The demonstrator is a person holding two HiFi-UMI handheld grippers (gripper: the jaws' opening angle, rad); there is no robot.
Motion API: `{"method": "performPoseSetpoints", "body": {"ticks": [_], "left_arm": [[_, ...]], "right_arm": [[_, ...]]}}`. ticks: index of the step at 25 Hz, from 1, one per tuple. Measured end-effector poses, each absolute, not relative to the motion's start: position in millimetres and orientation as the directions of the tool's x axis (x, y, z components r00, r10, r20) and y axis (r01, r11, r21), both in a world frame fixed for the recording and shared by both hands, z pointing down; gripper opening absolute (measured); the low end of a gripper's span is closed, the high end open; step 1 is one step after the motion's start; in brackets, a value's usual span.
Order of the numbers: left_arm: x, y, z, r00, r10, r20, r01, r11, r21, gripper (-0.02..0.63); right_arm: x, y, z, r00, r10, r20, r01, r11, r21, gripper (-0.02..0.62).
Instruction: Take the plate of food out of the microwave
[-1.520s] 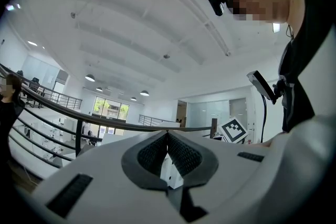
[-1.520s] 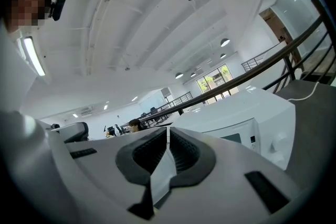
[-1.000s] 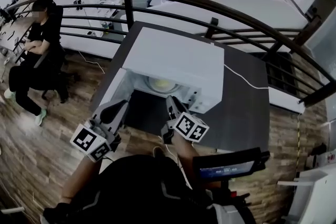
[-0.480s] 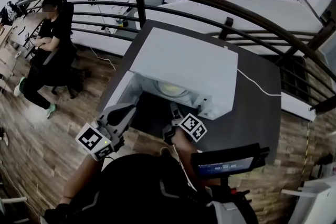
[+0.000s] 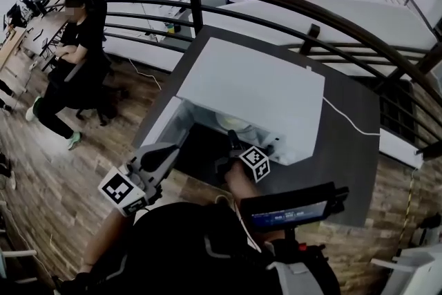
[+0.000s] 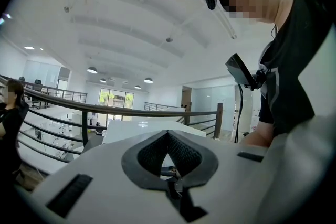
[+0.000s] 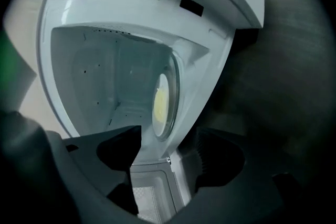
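at the mouth of the open microwave (image 5: 252,90), the right gripper (image 7: 167,153) has its jaws spread wide; they have just been opening, and nothing is held between them. only the cavity's front edge and a strip of the door (image 7: 144,194) with its mesh window show through the gap. this gripper's view is rolled onto its side, so the plate of food (image 7: 166,99) appears edge-on: a pale round plate with a yellow heap on it, resting deep inside the white cavity, well apart from the jaws. seen from the head view, the same gripper sits just in front of the opening, and the plate is a pale curve under the microwave's roof. the left gripper (image 5: 153,161) is lower left, near the outer edge of the door, which is swung out to the left; its jaws are pressed together with nothing in them. the microwave stands on a dark table (image 5: 345,148) beside a curved railing (image 5: 290,7). a person (image 5: 72,65) sits at far left, on the wooden floor (image 5: 41,197)
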State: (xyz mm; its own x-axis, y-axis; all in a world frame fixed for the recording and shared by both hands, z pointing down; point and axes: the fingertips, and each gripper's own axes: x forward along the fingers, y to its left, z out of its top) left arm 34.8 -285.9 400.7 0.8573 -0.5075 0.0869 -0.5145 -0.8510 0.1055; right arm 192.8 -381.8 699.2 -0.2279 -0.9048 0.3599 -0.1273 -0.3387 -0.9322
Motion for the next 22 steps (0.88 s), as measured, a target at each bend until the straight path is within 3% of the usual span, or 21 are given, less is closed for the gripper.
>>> {"method": "performPoseSetpoints", "body": {"ticks": [9, 22], "left_arm": [[37.3, -289.1, 403.4, 0.837, -0.536, 0.112, -0.546, -0.831, 0.107, 0.005], [24.7, -281.6, 412.8, 0.813, -0.563, 0.152, -0.579, -0.808, 0.108, 0.005]], "right_arm": [[200.4, -406.6, 714.7, -0.204, -0.907, 0.369, 0.034, -0.383, -0.923, 0.311], [200.4, -414.8, 735.0, -0.164, -0.898, 0.409, 0.108, -0.428, -0.897, 0.311]]}}
